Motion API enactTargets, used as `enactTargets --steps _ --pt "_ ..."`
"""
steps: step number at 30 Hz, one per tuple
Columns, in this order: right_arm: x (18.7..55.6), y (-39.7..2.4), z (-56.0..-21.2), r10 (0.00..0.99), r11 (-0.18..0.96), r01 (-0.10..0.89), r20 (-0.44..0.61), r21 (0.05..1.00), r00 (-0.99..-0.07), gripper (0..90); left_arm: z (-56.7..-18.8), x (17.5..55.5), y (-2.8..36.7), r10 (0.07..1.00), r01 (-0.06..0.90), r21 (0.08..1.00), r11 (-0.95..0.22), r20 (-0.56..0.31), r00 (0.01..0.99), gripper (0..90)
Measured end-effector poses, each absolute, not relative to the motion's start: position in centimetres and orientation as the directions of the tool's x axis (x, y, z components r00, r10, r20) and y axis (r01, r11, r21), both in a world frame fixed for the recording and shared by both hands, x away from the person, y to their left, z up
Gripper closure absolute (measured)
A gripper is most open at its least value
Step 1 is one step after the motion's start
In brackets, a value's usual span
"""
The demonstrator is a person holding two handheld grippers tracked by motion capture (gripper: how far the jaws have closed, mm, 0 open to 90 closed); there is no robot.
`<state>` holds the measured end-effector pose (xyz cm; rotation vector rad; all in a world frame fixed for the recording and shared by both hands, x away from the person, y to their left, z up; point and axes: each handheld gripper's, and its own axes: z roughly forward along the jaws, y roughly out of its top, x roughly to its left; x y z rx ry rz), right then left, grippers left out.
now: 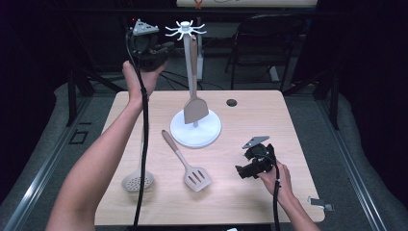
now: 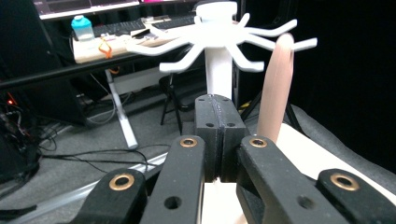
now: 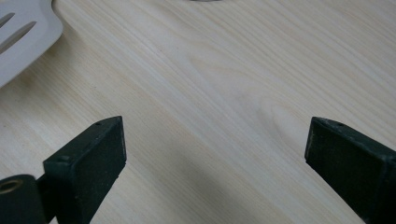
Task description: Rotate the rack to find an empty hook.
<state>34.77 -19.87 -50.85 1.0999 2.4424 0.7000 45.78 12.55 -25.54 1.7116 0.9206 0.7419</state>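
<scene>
A white utensil stand (image 1: 186,72) rises from a round base (image 1: 207,137) at the table's middle, with a crown of hooks (image 2: 219,42) on top. A tan solid spatula (image 1: 195,108) hangs from one hook; its handle (image 2: 278,88) is just right of my jaws in the left gripper view. My left gripper (image 1: 166,49) is raised beside the hooks, left of them, shut with nothing between its pads (image 2: 217,135). My right gripper (image 1: 242,172) rests low at the table's right front, open over bare wood (image 3: 215,154). A slotted spatula (image 1: 188,166) lies flat on the table, its blade (image 3: 23,32) left of that gripper.
A round skimmer (image 1: 137,182) lies at the front left, partly behind the left gripper's cable (image 1: 143,144). The wooden table (image 1: 250,202) has a small hole (image 1: 232,102) near its far edge. A black chair (image 1: 269,38) stands beyond the table.
</scene>
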Motion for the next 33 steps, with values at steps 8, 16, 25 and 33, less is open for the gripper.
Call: enactTargets --steps 8,16,25,33 --pt "34.8 -19.9 -50.9 0.767 0.572 0.584 -0.124 0.576 -0.629 5.0 -24.4 46.6 12.3 0.863 0.222 0.956 -0.192 0.057 0.502 90.0" --pt "34.8 -20.0 -50.8 0.767 0.577 0.585 -0.131 0.570 -0.628 5.1 -24.0 47.5 12.5 0.880 0.232 0.955 -0.184 0.055 0.471 90.0" --pt "34.8 -19.9 -50.9 0.768 0.576 0.585 -0.132 0.571 -0.627 5.7 -23.9 48.3 12.7 0.889 0.243 0.952 -0.186 0.058 0.454 90.0" --pt "34.8 -19.9 -50.9 0.764 0.577 0.584 -0.124 0.570 -0.633 5.8 -24.2 47.8 12.9 0.886 0.247 0.950 -0.191 0.059 0.459 90.0"
